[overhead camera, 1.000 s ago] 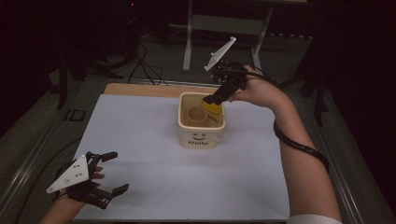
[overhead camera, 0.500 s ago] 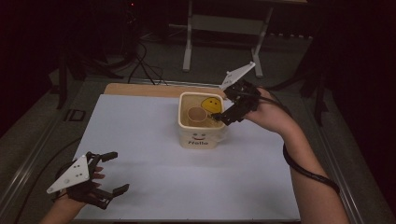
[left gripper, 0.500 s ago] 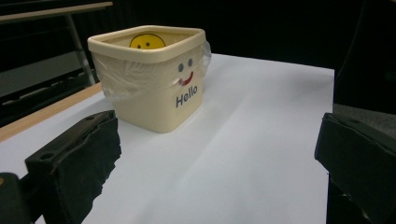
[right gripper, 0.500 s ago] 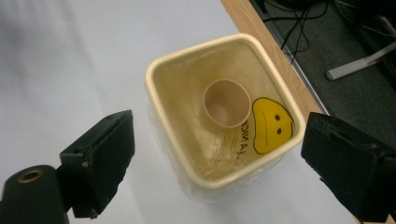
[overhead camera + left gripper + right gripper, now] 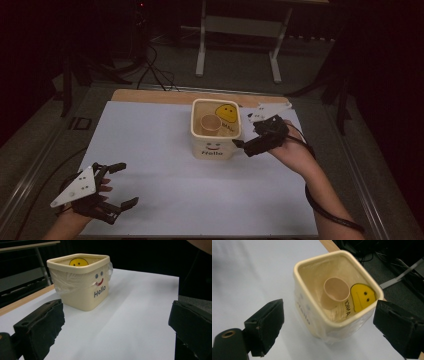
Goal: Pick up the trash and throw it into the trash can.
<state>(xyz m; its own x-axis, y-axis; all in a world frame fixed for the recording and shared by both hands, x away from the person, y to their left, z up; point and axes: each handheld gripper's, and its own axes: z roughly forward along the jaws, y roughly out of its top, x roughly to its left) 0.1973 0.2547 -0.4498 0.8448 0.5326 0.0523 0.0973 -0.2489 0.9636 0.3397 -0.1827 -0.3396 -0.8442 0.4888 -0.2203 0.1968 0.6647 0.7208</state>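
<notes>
Cream square tub (image 5: 216, 131) at upper centre of high view, on white sheet (image 5: 165, 165). Printed "Hello" plus smiley on front wall, clear film around sides. Inside: tan cup (image 5: 336, 290) tilted against the wall, yellow smiley disc (image 5: 362, 297) just beside it. Right gripper (image 5: 248, 143) immediately right of tub in high view, jaws spread wide, nothing between them; tub framed between both jaws in right gripper view. Left gripper (image 5: 122, 185) at lower left of high view, well apart from tub, jaws likewise wide apart and empty.
</notes>
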